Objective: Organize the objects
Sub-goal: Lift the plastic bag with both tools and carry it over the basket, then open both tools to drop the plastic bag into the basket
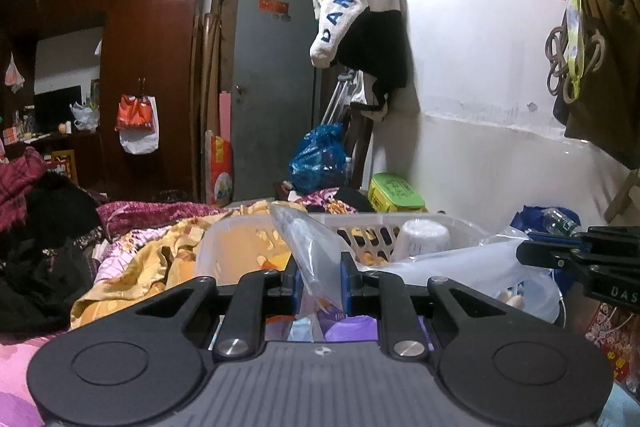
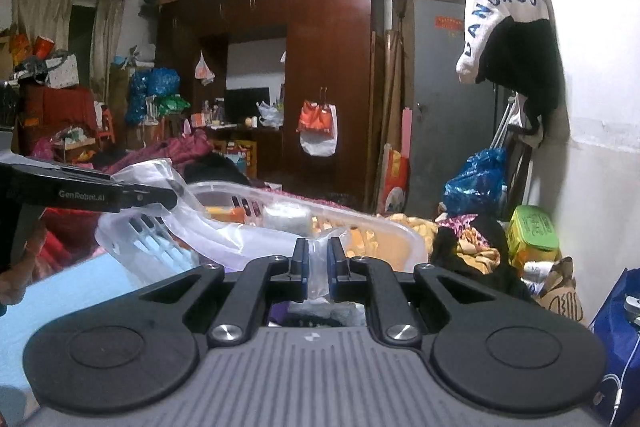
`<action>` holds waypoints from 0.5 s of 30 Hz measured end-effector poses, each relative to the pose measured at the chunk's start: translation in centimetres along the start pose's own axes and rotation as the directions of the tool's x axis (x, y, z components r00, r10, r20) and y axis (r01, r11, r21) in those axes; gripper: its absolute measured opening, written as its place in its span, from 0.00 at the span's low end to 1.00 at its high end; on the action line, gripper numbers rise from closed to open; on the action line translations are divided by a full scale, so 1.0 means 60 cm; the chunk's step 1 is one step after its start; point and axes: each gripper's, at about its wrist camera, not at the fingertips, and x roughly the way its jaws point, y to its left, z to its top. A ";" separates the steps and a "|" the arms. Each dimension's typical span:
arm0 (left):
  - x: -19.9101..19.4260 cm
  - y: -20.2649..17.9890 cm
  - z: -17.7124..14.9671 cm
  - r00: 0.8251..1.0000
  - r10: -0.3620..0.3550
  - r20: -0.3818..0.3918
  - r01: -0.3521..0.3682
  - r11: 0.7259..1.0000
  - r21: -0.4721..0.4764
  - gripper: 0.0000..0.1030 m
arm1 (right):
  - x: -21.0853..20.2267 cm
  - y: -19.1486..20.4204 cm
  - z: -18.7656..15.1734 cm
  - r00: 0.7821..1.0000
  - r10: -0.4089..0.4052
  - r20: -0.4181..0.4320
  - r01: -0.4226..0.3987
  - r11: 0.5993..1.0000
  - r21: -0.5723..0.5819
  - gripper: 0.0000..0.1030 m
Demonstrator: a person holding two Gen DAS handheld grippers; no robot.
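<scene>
A clear plastic bag (image 1: pixel 304 243) stretches between both grippers in front of a white slotted basket (image 1: pixel 400 215). My left gripper (image 1: pixel 322 283) is shut on one part of the bag, which rises up and left between its fingers. In the right wrist view my right gripper (image 2: pixel 318 265) pinches another fold of the bag (image 2: pixel 224 239). The left gripper (image 2: pixel 174 193) shows there at the left, clamped on the bag's upper edge. The right gripper (image 1: pixel 524 253) shows at the right edge of the left wrist view. Inside the basket (image 2: pixel 360 219) stands a white cup-like item (image 1: pixel 424 239) (image 2: pixel 286 215).
Yellow floral bedding (image 1: pixel 152 259) and dark clothes (image 1: pixel 48 247) lie left of the basket. A green box (image 2: pixel 532 231) and a blue plastic sack (image 2: pixel 476 179) sit by the white wall. A blue tote (image 2: pixel 616 327) stands at the right. A brown wardrobe (image 2: pixel 328 67) is behind.
</scene>
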 end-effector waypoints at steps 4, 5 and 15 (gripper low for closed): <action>0.018 0.001 -0.013 0.999 0.003 -0.032 -0.003 1.000 -0.007 0.21 | 0.018 -0.005 -0.002 0.999 0.004 -0.042 -0.004 1.000 -0.004 0.11; 0.021 0.002 -0.014 0.999 0.004 -0.036 -0.005 1.000 -0.010 0.21 | 0.019 -0.004 -0.003 0.999 0.005 -0.046 -0.005 1.000 -0.003 0.11; 0.010 -0.001 -0.022 0.999 0.031 -0.018 -0.031 0.999 0.021 0.86 | 0.016 -0.007 0.008 0.999 -0.031 -0.035 0.030 0.999 -0.013 0.69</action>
